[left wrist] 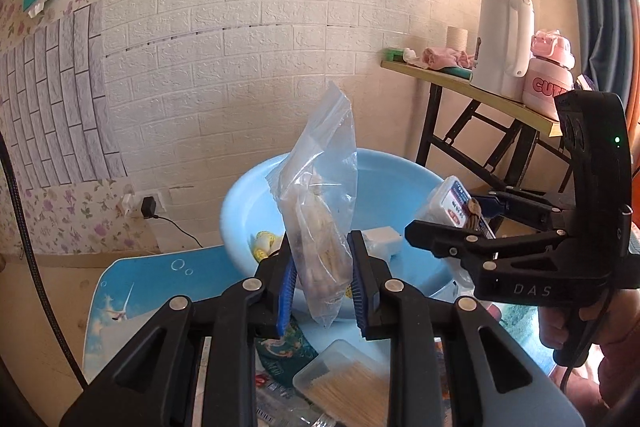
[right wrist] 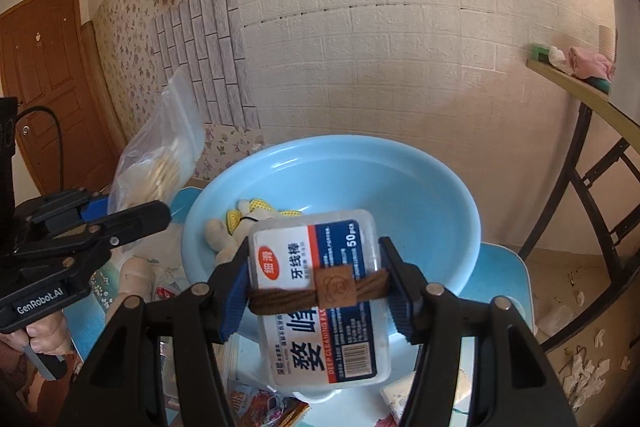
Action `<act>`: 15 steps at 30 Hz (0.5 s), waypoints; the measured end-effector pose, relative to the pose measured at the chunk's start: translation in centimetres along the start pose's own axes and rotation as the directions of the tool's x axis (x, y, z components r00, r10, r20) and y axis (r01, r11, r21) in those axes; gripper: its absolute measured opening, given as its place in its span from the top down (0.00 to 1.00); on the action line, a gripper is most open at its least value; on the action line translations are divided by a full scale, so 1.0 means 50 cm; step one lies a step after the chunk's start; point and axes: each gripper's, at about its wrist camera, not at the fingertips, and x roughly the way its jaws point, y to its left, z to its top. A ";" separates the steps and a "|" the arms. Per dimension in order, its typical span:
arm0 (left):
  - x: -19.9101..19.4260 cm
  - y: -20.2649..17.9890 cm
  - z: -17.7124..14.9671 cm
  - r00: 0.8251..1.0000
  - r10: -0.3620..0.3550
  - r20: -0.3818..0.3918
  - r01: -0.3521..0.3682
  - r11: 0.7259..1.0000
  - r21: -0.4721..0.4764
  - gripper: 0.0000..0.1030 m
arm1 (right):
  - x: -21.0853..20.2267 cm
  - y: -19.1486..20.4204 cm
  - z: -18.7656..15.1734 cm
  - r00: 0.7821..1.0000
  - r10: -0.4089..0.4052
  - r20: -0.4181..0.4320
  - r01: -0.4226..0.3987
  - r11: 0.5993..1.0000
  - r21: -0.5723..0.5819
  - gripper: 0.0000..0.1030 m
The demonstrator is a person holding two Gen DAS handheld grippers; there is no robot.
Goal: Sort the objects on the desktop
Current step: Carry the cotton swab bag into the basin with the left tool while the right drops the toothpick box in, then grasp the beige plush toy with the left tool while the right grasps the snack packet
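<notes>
My left gripper (left wrist: 320,283) is shut on a clear plastic bag (left wrist: 320,211) holding pale stick-like pieces, lifted in front of the light blue basin (left wrist: 400,179). My right gripper (right wrist: 316,291) is shut on a clear floss-pick box (right wrist: 320,291) with a blue and white label and a brown hair tie (right wrist: 320,293) around it, held over the near rim of the basin (right wrist: 400,187). In the basin lie a plush toy (right wrist: 236,227) with yellow parts and a small white box (left wrist: 382,241). The bag (right wrist: 164,155) and left gripper (right wrist: 120,215) show at the left of the right wrist view.
A clear box of wooden sticks (left wrist: 344,379) and printed packets (right wrist: 264,403) lie on the blue mat (left wrist: 132,291) below the grippers. A folding table (left wrist: 480,95) at the right carries a white kettle (left wrist: 506,43) and a pink bottle (left wrist: 550,75). A charger (left wrist: 149,207) is plugged in low on the wall.
</notes>
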 end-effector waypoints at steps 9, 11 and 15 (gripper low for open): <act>0.015 -0.024 0.013 1.000 0.006 0.003 -0.006 1.000 0.014 0.49 | -0.014 -0.021 -0.006 1.000 0.000 0.027 -0.002 0.998 0.057 0.22; 0.009 -0.025 0.011 1.000 0.020 0.005 -0.020 1.000 0.017 0.46 | -0.025 -0.023 -0.012 0.999 0.007 0.036 -0.009 0.998 0.065 0.22; -0.011 -0.013 -0.007 0.999 0.035 -0.007 -0.035 0.999 -0.012 0.40 | -0.046 -0.026 -0.026 0.999 0.010 0.038 -0.013 0.997 0.077 0.22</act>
